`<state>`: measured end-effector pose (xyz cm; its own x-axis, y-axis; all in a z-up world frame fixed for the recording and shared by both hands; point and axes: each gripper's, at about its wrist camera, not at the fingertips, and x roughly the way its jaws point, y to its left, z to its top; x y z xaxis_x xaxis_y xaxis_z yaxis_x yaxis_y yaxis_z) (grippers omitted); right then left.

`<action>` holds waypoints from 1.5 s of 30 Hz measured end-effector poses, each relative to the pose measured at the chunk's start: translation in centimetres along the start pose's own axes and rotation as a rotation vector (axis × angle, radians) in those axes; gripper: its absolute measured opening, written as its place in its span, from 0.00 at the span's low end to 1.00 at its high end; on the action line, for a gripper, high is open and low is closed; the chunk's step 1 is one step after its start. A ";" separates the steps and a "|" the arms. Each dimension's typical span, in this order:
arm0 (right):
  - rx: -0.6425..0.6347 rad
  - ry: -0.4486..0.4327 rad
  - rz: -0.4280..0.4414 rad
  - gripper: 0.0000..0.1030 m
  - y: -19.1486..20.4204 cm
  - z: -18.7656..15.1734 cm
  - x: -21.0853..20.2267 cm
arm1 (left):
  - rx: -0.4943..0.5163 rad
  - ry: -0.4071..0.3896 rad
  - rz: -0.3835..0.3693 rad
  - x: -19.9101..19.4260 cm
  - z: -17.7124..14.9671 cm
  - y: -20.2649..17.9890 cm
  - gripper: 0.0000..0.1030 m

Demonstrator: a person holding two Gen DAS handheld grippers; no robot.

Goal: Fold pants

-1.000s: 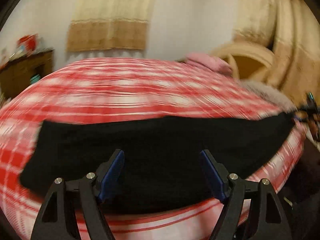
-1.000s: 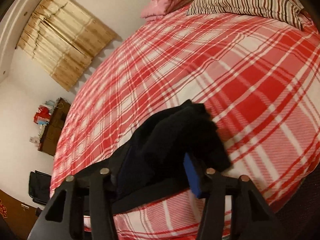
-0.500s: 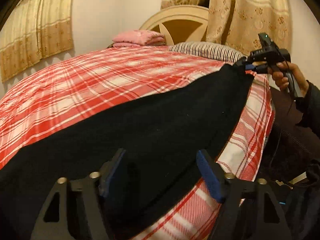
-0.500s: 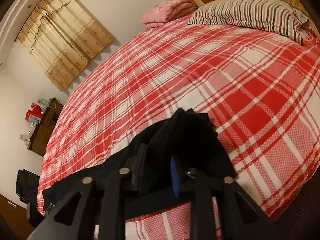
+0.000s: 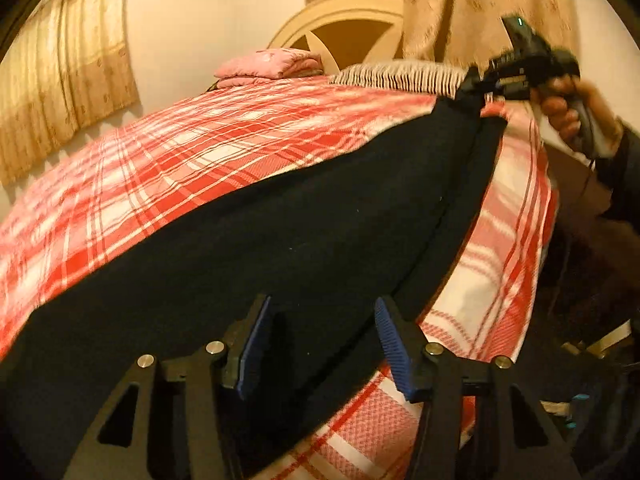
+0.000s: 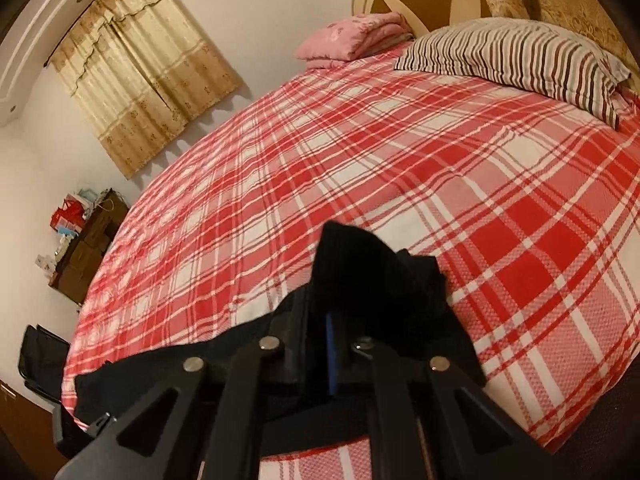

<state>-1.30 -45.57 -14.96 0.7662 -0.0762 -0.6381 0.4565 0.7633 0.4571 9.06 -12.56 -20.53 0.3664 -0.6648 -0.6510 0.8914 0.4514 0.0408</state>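
Now pants (image 5: 280, 248) hug bed (image 5: 200, 152) edge; far bedspread bare.

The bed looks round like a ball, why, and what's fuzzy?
Both wrist views: the fisheye lens bulges the red-and-white plaid bedspread. Left wrist view: the person's hand on the right gripper is blurred. Right wrist view: sharp, warm yellowish light.
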 end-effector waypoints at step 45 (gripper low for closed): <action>0.080 -0.122 -0.057 0.53 -6.8 -0.7 -6.5 | -0.059 0.016 -0.114 -3.5 -1.2 0.6 0.08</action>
<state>-9.67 -49.80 -14.37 0.7849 -0.1992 -0.5868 0.5320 0.7021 0.4733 7.95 -9.27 -19.09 0.2586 -0.7044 -0.6611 0.9097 0.4078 -0.0787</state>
